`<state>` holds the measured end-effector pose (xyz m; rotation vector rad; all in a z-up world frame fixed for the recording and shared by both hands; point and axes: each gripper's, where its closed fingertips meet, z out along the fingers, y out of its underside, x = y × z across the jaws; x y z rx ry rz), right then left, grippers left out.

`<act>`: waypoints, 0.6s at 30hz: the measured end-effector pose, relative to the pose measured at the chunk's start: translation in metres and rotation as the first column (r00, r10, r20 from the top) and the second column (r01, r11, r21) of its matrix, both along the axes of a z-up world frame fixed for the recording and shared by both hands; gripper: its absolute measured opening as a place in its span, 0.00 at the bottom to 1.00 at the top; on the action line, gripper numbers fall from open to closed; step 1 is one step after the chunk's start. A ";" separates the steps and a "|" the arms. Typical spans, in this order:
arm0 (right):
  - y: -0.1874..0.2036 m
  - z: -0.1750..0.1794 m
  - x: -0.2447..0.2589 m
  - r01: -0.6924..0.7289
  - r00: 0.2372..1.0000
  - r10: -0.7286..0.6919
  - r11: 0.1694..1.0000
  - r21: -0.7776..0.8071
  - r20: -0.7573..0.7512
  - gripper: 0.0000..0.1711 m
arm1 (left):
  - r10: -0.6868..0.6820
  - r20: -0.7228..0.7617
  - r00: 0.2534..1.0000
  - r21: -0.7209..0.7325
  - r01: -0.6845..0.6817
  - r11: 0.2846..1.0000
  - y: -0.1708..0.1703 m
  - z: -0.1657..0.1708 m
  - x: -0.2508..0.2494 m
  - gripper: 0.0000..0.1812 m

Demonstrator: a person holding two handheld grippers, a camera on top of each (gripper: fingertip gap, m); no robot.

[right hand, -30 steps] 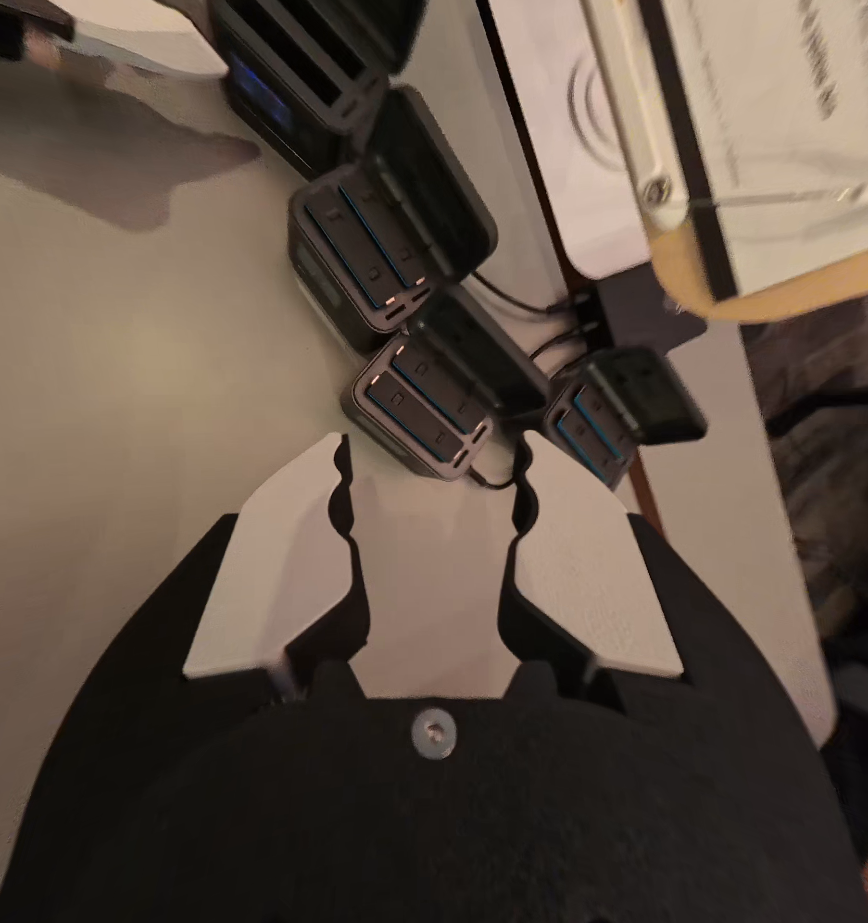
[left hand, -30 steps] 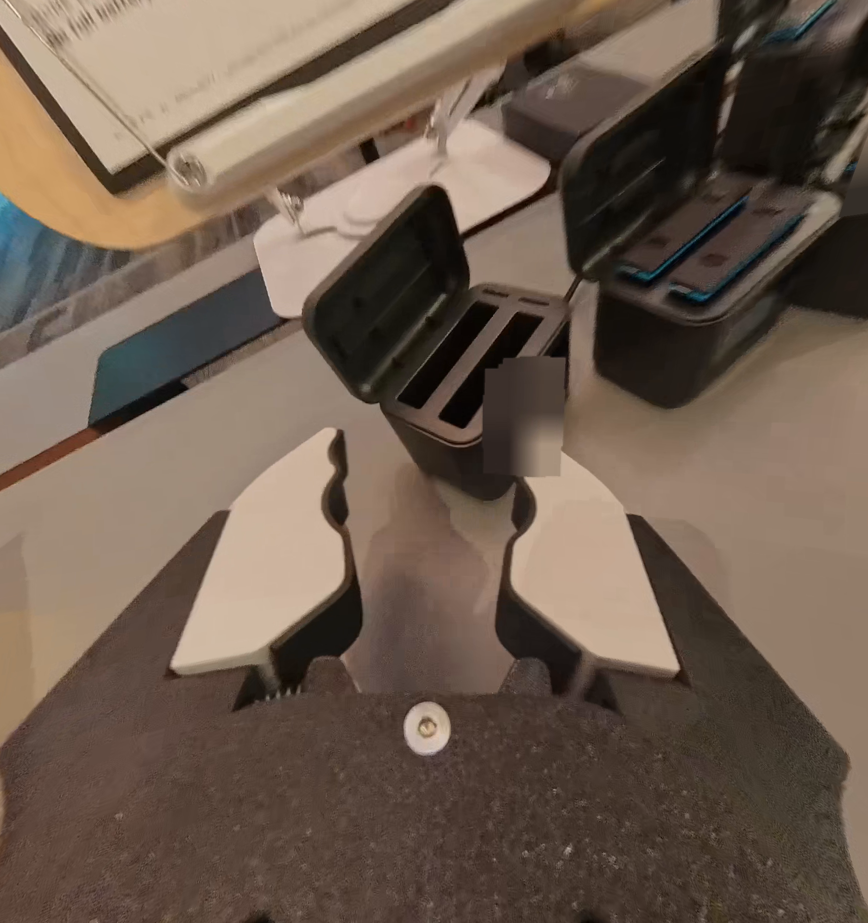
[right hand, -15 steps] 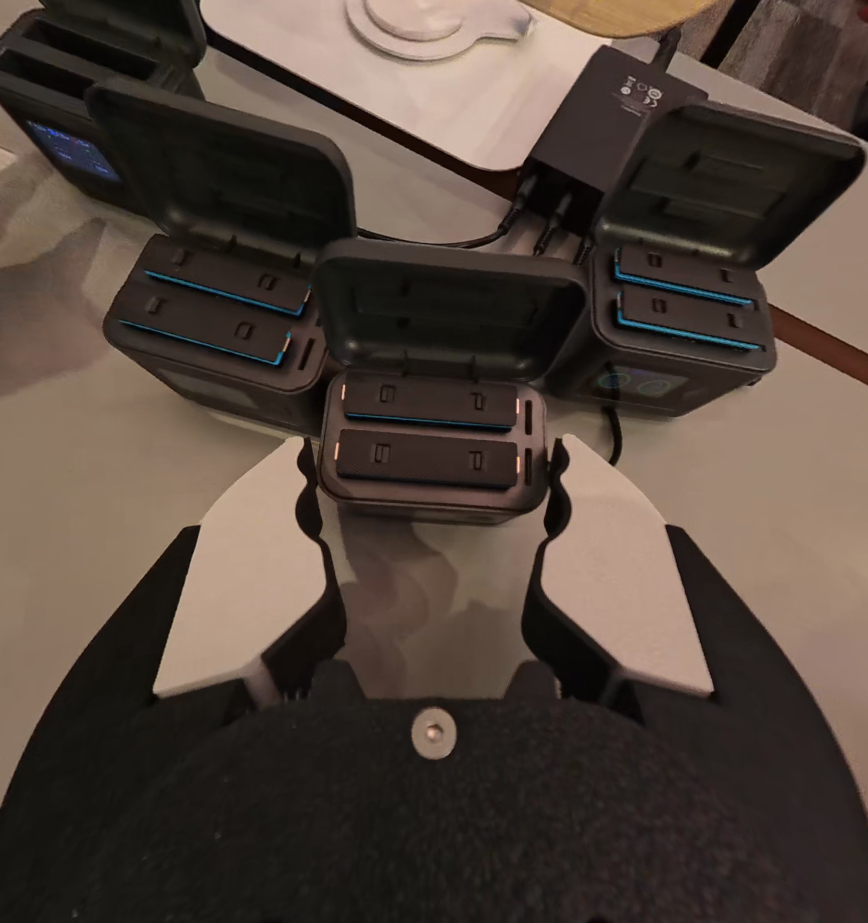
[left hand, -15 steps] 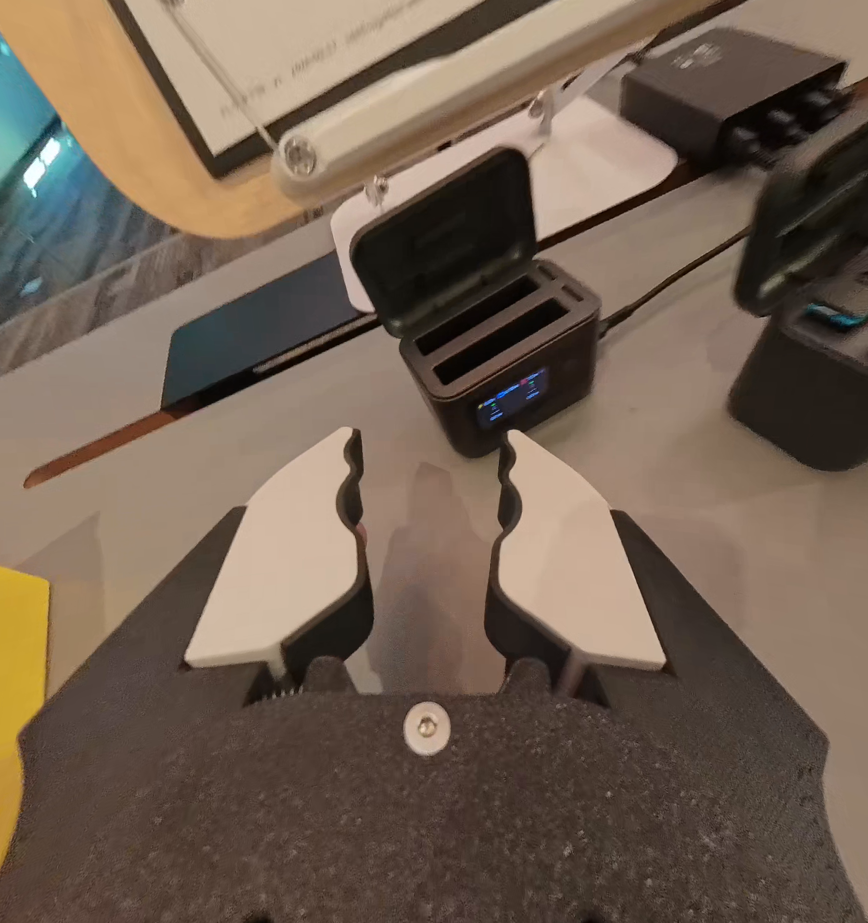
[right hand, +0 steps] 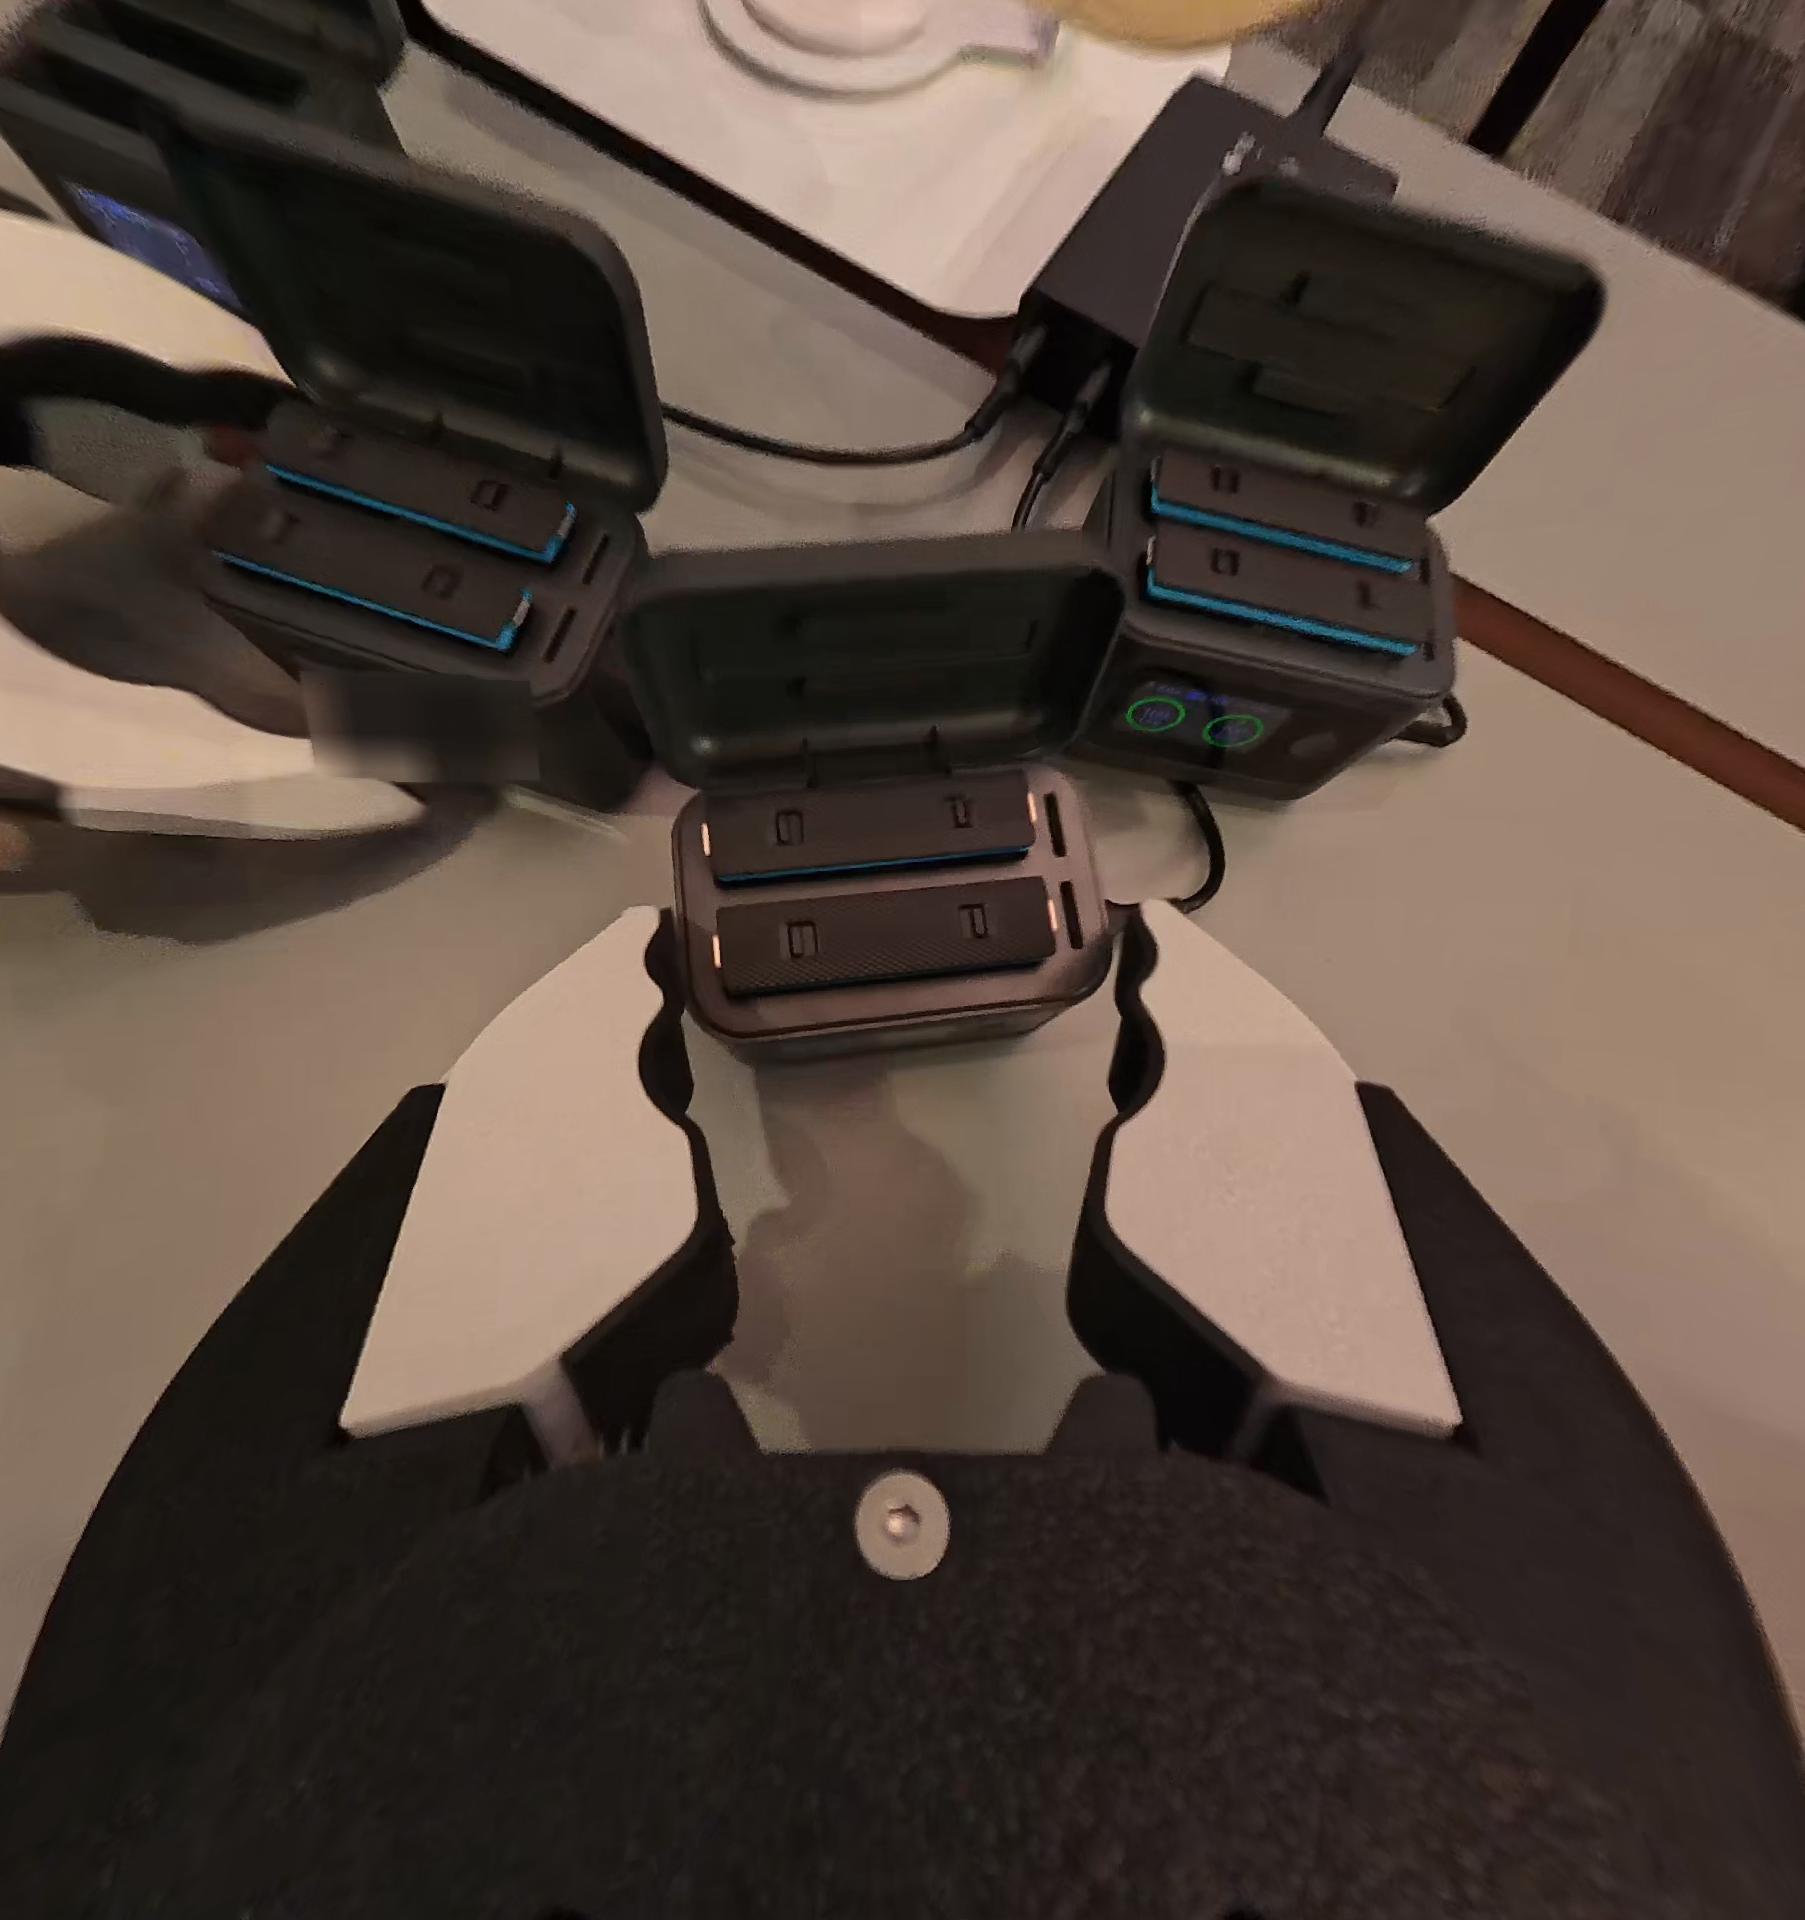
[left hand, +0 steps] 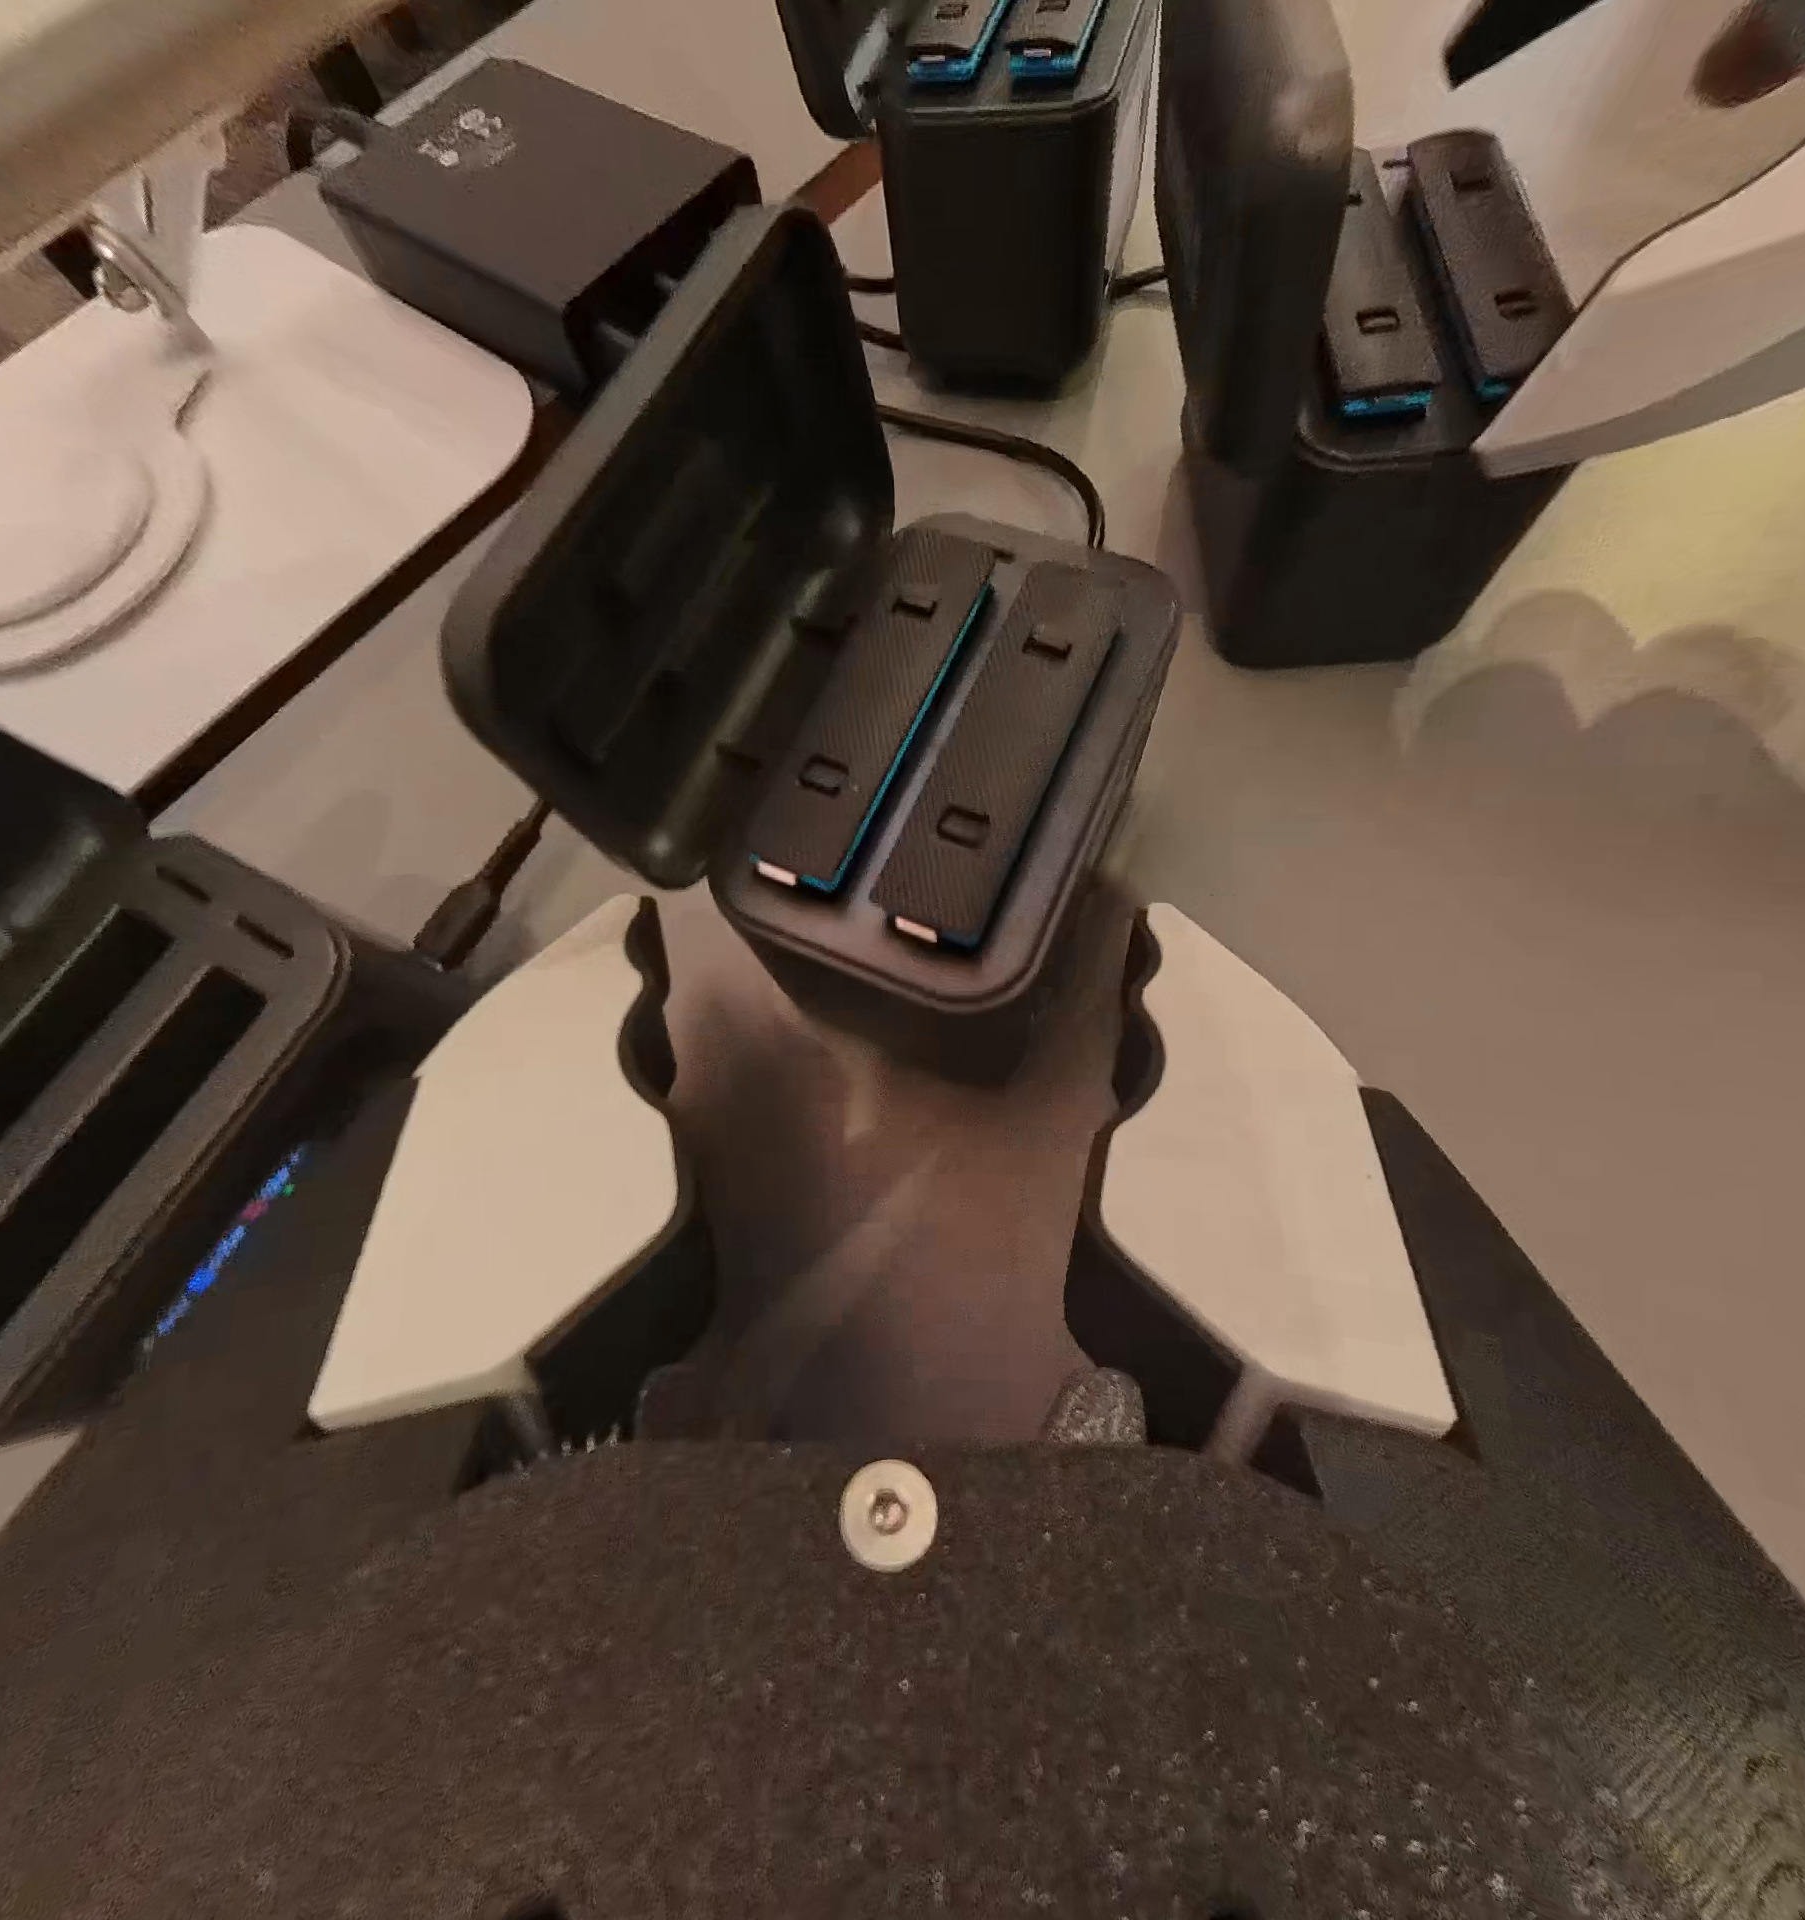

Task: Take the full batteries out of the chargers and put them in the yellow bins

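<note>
Left claw [left hand: 893, 925]: open, empty, at the near end of a charger [left hand: 965, 769] mid-frame on the table [left hand: 1449, 935].
Right claw [right hand: 893, 925]: open, empty, flanking another charger [right hand: 882, 914].
Batteries [right hand: 877, 935]: seated in slots, centre frame.
Advice: pinch one battery only, lift straight up.

Hand-held gripper [right hand: 893, 935] spread wide, flanking charger [right hand: 877, 914].

Both grippers' fingers [left hand: 524, 1174] [right hand: 524, 1174] spread wide.

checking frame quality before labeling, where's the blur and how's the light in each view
Left wrist view: warm dim light, the charger ahead fairly sharp, top corners smeared, shadow under the left claw. Right wrist view: middle charger crisp, left side motion-blurred.
</note>
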<state>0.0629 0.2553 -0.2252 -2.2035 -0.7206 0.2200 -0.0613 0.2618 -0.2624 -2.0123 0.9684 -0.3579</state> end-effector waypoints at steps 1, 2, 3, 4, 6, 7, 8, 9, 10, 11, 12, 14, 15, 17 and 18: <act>-0.001 0.007 -0.001 -0.008 1.000 0.008 1.000 0.012 -0.020 0.46 | 0.002 0.005 1.000 0.016 -0.002 1.000 0.004 0.002 0.002 0.43; -0.003 0.014 -0.003 -0.019 0.999 0.020 1.000 0.022 -0.044 0.45 | 0.005 0.009 1.000 0.022 -0.005 1.000 0.006 0.004 0.003 0.40; -0.004 0.020 -0.005 -0.028 0.997 0.030 0.999 0.030 -0.070 0.46 | -0.012 0.014 1.000 0.011 0.012 1.000 0.003 0.003 0.006 0.35; -0.006 0.025 -0.008 -0.036 0.995 0.039 0.999 0.038 -0.093 0.46 | -0.005 0.008 1.000 0.022 0.005 1.000 0.003 0.003 0.006 0.35; -0.008 0.032 -0.013 -0.049 0.991 0.055 0.997 0.053 -0.119 0.45 | -0.001 0.000 1.000 0.037 0.001 0.999 0.000 0.004 0.005 0.34; -0.010 0.034 -0.016 -0.054 0.990 0.061 0.997 0.059 -0.124 0.44 | 0.000 0.007 1.000 0.034 -0.001 0.999 -0.003 0.005 0.005 0.33; -0.011 0.034 -0.021 -0.061 0.989 0.069 0.996 0.062 -0.134 0.44 | 0.005 0.013 1.000 0.034 -0.005 0.999 -0.006 0.005 0.005 0.33; -0.014 0.034 -0.028 -0.070 0.986 0.078 0.996 0.059 -0.150 0.43 | 0.011 0.010 1.000 0.040 -0.011 0.999 -0.009 0.006 0.005 0.33; -0.017 0.034 -0.036 -0.084 0.982 0.092 0.995 0.053 -0.167 0.43 | 0.017 0.004 1.000 0.047 -0.017 0.999 -0.012 0.006 0.004 0.32; -0.022 0.032 -0.045 -0.101 0.978 0.107 0.994 0.046 -0.179 0.43 | 0.027 -0.002 1.000 0.051 -0.027 0.998 -0.014 0.006 0.003 0.32; -0.026 0.031 -0.054 -0.115 0.975 0.121 0.992 0.044 -0.184 0.43 | 0.039 -0.002 0.999 0.048 -0.039 0.998 -0.017 0.006 0.003 0.32; -0.035 0.027 -0.074 -0.145 0.971 0.152 0.988 0.047 -0.185 0.42 | 0.065 -0.002 0.998 0.037 -0.064 0.997 -0.023 0.006 0.001 0.32; -0.038 0.025 -0.082 -0.154 0.970 0.161 0.987 0.052 -0.181 0.42 | 0.079 -0.005 0.997 0.034 -0.078 0.996 -0.026 0.006 0.000 0.32; -0.043 0.021 -0.097 -0.157 0.972 0.166 0.985 0.069 -0.169 0.42 | 0.108 -0.011 0.994 0.028 -0.108 0.994 -0.031 0.006 -0.002 0.31; -0.044 0.019 -0.102 -0.153 0.973 0.163 0.985 0.076 -0.162 0.42 | 0.121 -0.009 0.993 0.023 -0.121 0.992 -0.034 0.006 -0.002 0.31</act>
